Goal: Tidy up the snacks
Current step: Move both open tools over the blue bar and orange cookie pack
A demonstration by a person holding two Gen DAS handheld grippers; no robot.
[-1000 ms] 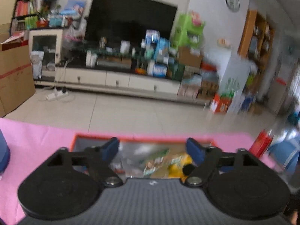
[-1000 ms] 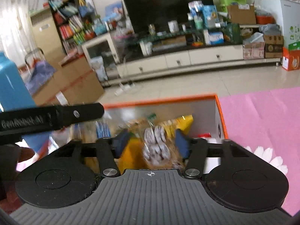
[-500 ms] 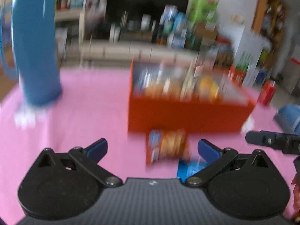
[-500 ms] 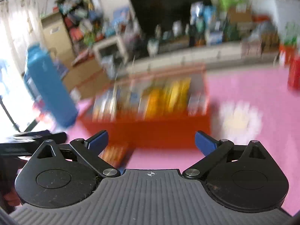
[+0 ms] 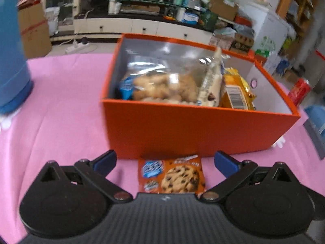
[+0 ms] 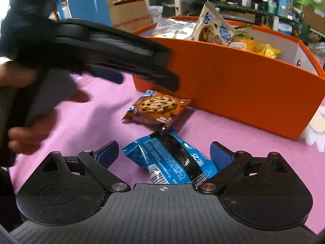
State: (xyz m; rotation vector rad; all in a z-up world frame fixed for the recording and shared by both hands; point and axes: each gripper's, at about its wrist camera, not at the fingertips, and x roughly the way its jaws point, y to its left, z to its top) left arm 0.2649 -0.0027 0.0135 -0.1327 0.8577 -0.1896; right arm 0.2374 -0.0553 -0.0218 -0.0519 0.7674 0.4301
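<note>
Two packets lie loose on the pink cloth of the table, both by the near wall of the orange box, which already holds several bags. Left tongs spread wide, empty, aimed at the cookie packet, which lies flat, touching or nearly touching the box wall. Right tongs also spread wide, empty, straddling the blue sandwich-biscuit packet, a little nearer the table's front edge than the cookie one. Step in hand, as I judge it: pick up both for the box. To do it well, come down low so the pads take each packet across its puffed middle rather than its thin crimped seam; the film looks glossy and slippery, air-filled, likely to squirm under a light pinch. The cookie packet has little room on its far side, so a grip across its side edges seems safer. The box is stiff card, silvery inside, open-topped, with free room at its right end.
</note>
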